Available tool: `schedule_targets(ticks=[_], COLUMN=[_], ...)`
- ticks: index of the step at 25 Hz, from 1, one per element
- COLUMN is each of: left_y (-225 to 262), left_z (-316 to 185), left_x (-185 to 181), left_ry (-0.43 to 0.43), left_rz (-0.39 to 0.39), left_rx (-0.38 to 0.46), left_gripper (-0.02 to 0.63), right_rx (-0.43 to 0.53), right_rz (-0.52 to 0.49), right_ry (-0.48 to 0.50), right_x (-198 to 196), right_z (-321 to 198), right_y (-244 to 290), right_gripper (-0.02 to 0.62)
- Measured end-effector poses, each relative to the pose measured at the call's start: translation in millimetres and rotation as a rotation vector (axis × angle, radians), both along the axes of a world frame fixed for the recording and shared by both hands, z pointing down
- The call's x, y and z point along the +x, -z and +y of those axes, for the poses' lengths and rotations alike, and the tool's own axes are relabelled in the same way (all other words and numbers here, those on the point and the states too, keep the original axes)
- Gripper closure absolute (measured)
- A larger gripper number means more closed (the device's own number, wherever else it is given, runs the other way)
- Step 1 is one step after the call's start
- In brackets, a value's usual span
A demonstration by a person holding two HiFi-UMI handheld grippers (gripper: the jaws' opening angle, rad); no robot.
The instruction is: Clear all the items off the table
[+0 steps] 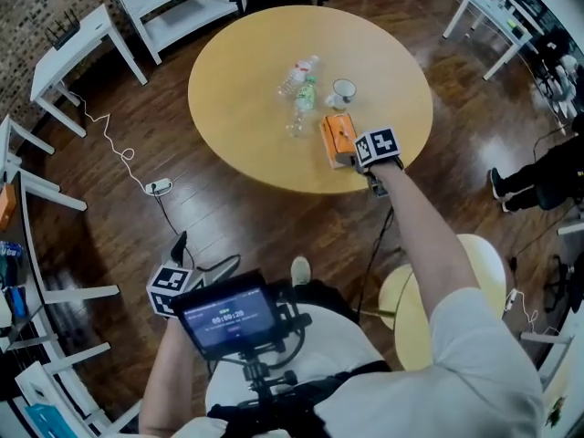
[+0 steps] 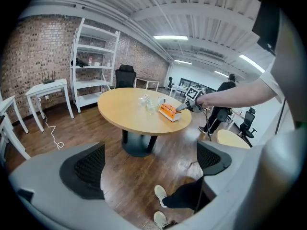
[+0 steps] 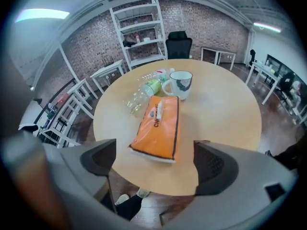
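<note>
Right gripper view, looking steeply down: right gripper [image 3: 154, 164] above the near rim of the round table [image 3: 225, 123], jaws standing wide apart, gripping nothing. In the gap between the jaws, the near end of the orange tissue pack [image 3: 158, 126], flat on the table top and clear of both pads. Runs straight away from the gripper, long side forward. Just beyond the far end of the pack: white mug [image 3: 181, 84], upright, handle turned to the left of the gripper. Ahead and a little to the left, beside the mug: green-label bottle [image 3: 152, 86] on its side, then clear bottle [image 3: 132, 99], nearer to the gripper and further left, also lying. Behind these, one more bottle with a white cap [image 3: 161, 74], partly hidden. Far beyond the table, white shelf unit [image 3: 139, 32] against the brick wall [image 3: 201, 18], and black office chair [image 3: 178, 41] just beside it.

Left gripper [image 2: 148, 169]: held low and well back from the table, near the person's body. Jaws wide open too, empty; between them only wooden floor [image 2: 129, 176] and, below, the person's pale shoes [image 2: 160, 193]. Far ahead of this gripper, the same table with all the items on top, and the right arm [image 2: 230, 96] stretched out to the pack. Seen from the head view, none of the items off the table yet.
</note>
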State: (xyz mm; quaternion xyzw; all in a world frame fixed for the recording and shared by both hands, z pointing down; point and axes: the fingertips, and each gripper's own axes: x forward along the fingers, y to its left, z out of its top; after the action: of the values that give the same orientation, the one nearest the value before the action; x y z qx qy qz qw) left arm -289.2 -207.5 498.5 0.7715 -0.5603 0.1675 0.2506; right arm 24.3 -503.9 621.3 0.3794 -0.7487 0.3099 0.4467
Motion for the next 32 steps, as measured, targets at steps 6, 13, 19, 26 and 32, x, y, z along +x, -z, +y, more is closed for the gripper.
schedule_targets(ticks=[6,13,19,26,32], left_y=[8,2,4,15,27], left_z=[21,46,57,88,146], left_x=[20,73,156,263,349], left_ry=[-0.116,-0.340,-0.556,-0.772,-0.898], left_rz=[0.014,0.038,0.068,0.108,0.112], left_rx=[0.048,0.059,0.076,0.107,0.120], left_gripper=[0.011,0.011,0.011,0.011,0.009], right_rx=[0.125,0.296,0.383,0.521,0.624], right_rz=[-0.102,-0.181,-0.242,-0.283,-0.145], right_ry=[-0.088,-0.214,-0.453,-0.768,-0.907], right_x=[40,105,179,254,306], right_z=[79,235,391,559,669], right_y=[50,105,133,163,178], right_gripper=[0.080,0.080,0.080,0.080,0.080])
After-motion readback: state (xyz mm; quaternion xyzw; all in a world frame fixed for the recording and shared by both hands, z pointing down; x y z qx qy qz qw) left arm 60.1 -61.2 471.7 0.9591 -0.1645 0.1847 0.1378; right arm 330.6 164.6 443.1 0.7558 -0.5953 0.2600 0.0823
